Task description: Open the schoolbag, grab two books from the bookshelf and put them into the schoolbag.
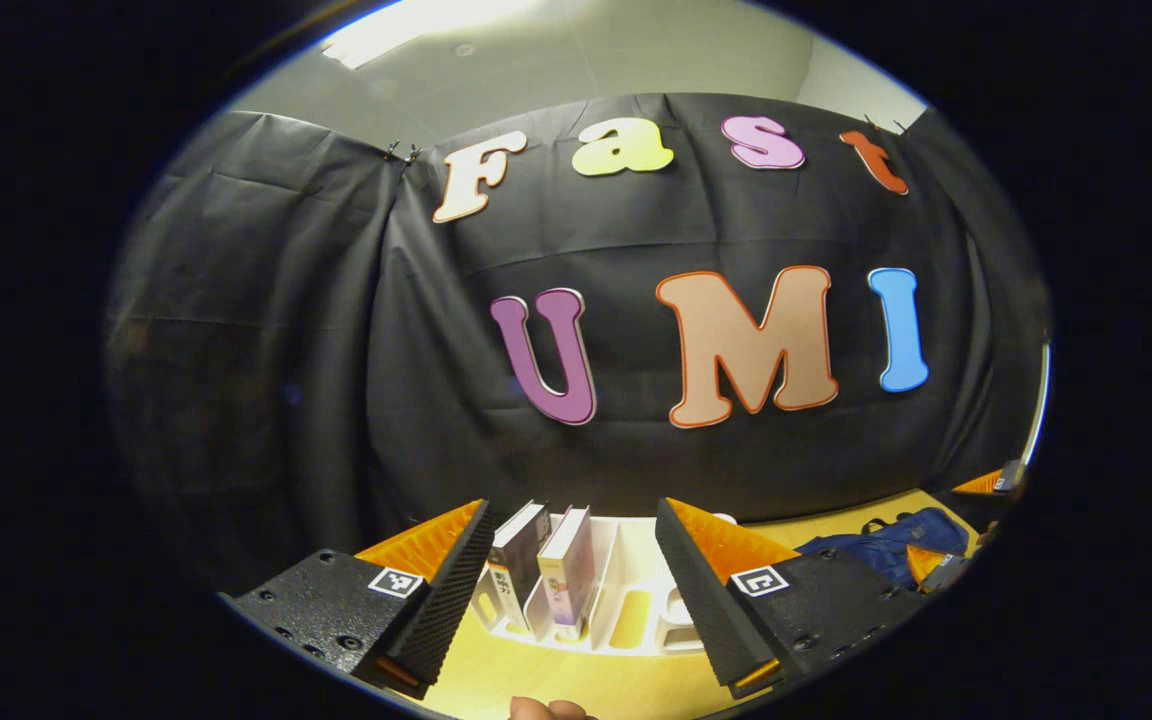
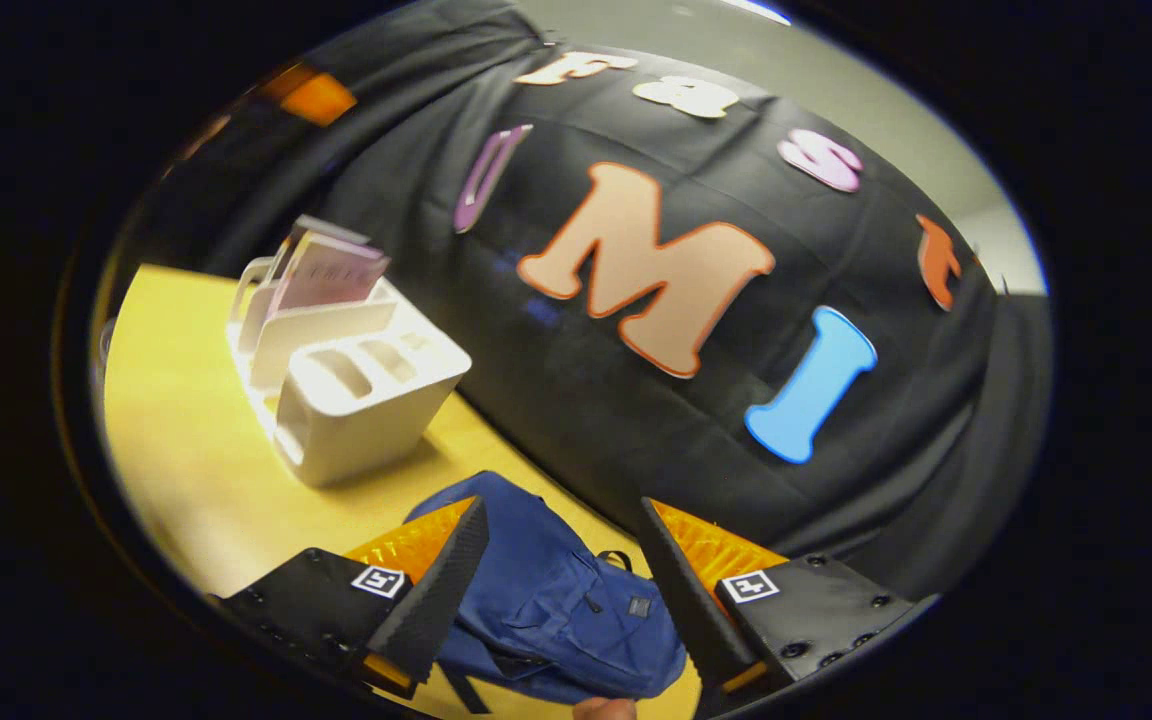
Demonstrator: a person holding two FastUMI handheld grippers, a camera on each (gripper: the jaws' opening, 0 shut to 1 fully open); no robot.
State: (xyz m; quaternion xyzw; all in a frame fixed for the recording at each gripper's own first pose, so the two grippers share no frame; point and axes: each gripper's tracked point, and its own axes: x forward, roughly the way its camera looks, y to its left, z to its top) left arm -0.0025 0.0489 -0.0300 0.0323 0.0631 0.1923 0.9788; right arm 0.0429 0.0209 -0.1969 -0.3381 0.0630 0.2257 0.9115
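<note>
In the left gripper view my left gripper (image 1: 571, 590) is open, aimed at a white bookshelf (image 1: 636, 590) on the yellow table. Two books (image 1: 546, 565) stand upright in its left slots, between my fingers and a short way beyond them. The blue schoolbag (image 1: 886, 545) lies at the right, with the other gripper (image 1: 941, 570) partly over it. In the right gripper view my right gripper (image 2: 561, 585) is open above the blue schoolbag (image 2: 556, 610), which lies flat and looks zipped. The white bookshelf (image 2: 346, 385) with the books (image 2: 321, 270) stands to the upper left.
The yellow table (image 2: 176, 450) runs from the bookshelf to the bag, with bare surface in front of the shelf. The black cloth wall (image 1: 336, 350) stands close behind both. A fingertip (image 1: 546, 710) of the holding hand shows at the bottom edge.
</note>
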